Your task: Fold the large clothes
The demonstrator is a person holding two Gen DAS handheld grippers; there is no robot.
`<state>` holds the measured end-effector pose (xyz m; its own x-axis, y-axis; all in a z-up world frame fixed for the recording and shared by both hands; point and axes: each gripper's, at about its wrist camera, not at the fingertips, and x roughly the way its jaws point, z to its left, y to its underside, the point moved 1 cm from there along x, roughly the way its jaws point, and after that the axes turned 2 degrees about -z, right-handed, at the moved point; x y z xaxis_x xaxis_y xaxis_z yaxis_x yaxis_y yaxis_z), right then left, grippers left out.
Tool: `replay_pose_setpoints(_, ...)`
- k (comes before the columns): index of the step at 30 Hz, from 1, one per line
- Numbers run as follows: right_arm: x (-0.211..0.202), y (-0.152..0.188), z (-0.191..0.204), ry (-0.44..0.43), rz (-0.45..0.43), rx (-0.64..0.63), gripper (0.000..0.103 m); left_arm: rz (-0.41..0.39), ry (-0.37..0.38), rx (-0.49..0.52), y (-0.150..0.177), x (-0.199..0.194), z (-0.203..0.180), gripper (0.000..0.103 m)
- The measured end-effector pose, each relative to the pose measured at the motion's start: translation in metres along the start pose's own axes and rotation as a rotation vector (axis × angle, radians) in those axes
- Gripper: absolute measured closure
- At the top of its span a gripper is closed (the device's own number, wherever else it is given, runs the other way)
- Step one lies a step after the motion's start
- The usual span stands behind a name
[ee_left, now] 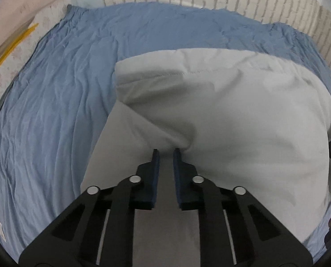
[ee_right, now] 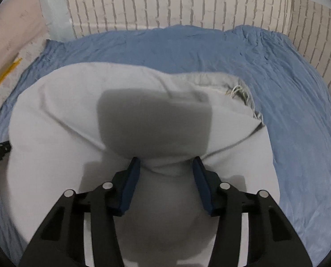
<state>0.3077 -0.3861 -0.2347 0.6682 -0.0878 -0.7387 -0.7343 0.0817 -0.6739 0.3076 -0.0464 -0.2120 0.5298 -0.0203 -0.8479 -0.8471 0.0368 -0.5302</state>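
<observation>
The left gripper (ee_left: 166, 152) pinches a fold of the grey garment (ee_left: 221, 115), jaws nearly closed on the cloth. The garment lies folded over on the blue sheet (ee_left: 54, 111) (wrinkled throughout). The right gripper (ee_right: 165, 163) stands wide open, fingers straddling a raised fold.

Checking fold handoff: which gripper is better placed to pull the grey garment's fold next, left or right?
Left. The left gripper is nearly closed on a pinch of the grey garment. The right gripper is wide open, only straddling a fold.
</observation>
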Motion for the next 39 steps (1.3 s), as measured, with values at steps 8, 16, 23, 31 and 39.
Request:
replay_pose_setpoints(8, 0.063, -0.054, -0.011, 0.052, 0.155, 0.009, 0.053, 0.164, -0.121, 0.110, -0.060, 0.058, -0.016, 0.103)
replay_pose_setpoints(16, 0.103, -0.080, -0.019, 0.091, 0.297, 0.009, 0.053, 0.225, -0.153, 0.099, -0.081, 0.077, -0.012, 0.103)
replay_pose_setpoints(23, 0.015, -0.074, -0.036, -0.021, 0.074, 0.021, 0.051, 0.138, -0.072, 0.019, -0.065, 0.023, 0.020, 0.101)
replay_pose_setpoints(31, -0.043, -0.032, -0.070, -0.002, -0.011, 0.050, 0.040, 0.034, -0.022, 0.044, -0.021, -0.028, 0.040, 0.101)
replay_pose_setpoints(39, -0.001, 0.002, -0.078, -0.021, 0.133, 0.087, 0.041, 0.107, -0.017, 0.070, 0.005, 0.005, 0.038, 0.103)
